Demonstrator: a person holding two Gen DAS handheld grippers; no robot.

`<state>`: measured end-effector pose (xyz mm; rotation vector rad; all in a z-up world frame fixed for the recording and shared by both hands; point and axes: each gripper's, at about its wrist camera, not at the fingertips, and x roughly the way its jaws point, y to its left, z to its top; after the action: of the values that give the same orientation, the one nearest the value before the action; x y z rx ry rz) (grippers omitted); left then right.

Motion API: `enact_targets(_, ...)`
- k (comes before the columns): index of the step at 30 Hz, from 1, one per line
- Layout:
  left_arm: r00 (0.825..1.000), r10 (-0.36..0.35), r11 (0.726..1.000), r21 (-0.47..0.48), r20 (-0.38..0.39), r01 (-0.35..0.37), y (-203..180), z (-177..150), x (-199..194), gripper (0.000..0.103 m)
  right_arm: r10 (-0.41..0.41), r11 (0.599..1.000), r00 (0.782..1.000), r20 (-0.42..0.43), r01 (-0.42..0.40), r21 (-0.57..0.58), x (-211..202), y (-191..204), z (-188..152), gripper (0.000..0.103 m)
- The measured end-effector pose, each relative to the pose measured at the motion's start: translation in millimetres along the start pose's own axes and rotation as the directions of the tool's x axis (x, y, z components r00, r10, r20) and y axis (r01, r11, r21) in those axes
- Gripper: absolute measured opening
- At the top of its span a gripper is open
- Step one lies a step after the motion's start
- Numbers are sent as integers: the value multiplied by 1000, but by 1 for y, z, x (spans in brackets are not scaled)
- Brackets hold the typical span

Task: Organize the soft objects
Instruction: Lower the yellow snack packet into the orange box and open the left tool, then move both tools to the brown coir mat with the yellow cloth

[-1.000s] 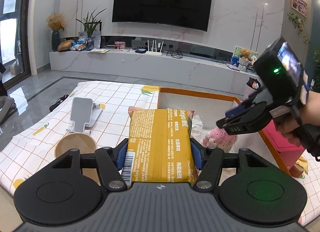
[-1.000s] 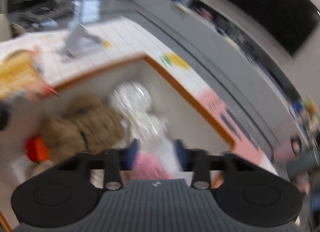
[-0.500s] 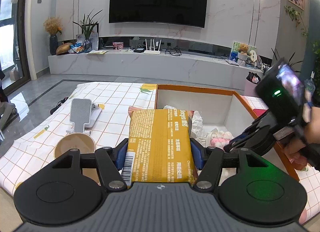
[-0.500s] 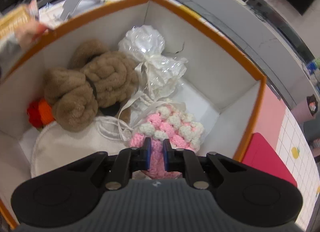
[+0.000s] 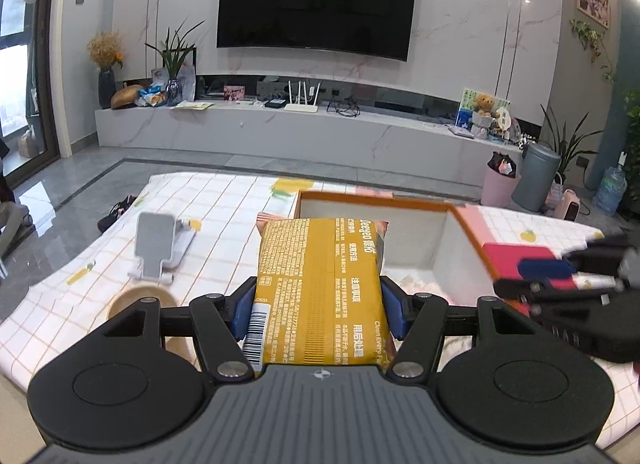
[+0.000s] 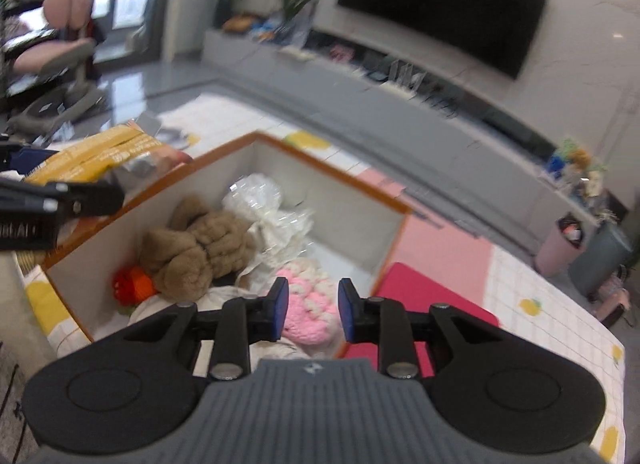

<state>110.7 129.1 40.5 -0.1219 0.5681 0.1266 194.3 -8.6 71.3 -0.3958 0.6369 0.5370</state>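
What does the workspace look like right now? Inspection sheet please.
Surface: checked tablecloth.
Job's things: yellow wipes pack; orange-rimmed box holding brown plush, pink knit toy, cellophane bundle.
Clutter: phone stand, paper cup, red lid.
Grippers: left tongs shut on the pack; right tongs open above the box.
Cables: by router.
Surroundings: TV, bins.

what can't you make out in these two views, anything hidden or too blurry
- Left wrist view: the yellow pack hides most of the box's contents.
- Left wrist view: the right tongs are blurred and cut by the edge.
- Right wrist view: motion blur makes the pack's print unreadable.
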Motion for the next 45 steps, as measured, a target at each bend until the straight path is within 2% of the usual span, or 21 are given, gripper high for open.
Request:
enact_targets(3,999,-27,999,19,-19,27,-5,12,6,71,10,998,999,47,-12,54,-8,-6,-12,25)
enact_targets(6,996,-76,995,57,-50,79,-12,24,21,71,38,996,998,44,-42,76,-6,-12,-19,25)
enact_targets(10,987,-103,992,63,-127,111,-29,36,59,70,53,992,997,54,-58,112,-4,-20,-28,25)
enact_targets(12,983,-122,990,56,-135,131,-38,38,77,71,66,989,997,50,-72,131,-3,-25,-33,25)
enact_targets(17,990,-96,993,59,-104,102,-72,35,123,70,75,983,997,26,-78,165,2,-35,-45,25)
enact_targets(21,980,-98,995,16,-175,102,-89,27,155,70,80,979,996,25,-83,187,3,-43,-48,25)
enact_targets(24,974,-84,995,28,-210,91,-98,21,166,70,85,975,996,28,-89,205,2,-47,-48,25)
enact_targets(28,983,-34,997,61,-182,46,-103,23,167,73,88,975,996,34,-93,201,1,-46,-47,25)
enact_targets(31,977,-5,996,85,-214,23,-106,28,170,79,100,973,995,32,-104,204,1,-44,-48,25)
enact_targets(33,978,12,992,128,-208,15,-110,31,167,88,104,975,994,28,-107,197,2,-42,-48,25)
enact_targets(38,986,79,967,253,-145,-40,-117,32,138,88,116,974,993,30,-119,192,-1,-40,-46,25)
enact_targets(42,990,74,962,269,-116,-40,-116,35,108,88,125,974,991,53,-132,183,-14,-41,-42,25)
enact_targets(45,991,20,972,236,-129,11,-120,42,87,88,97,973,993,71,-110,201,-30,-44,-44,25)
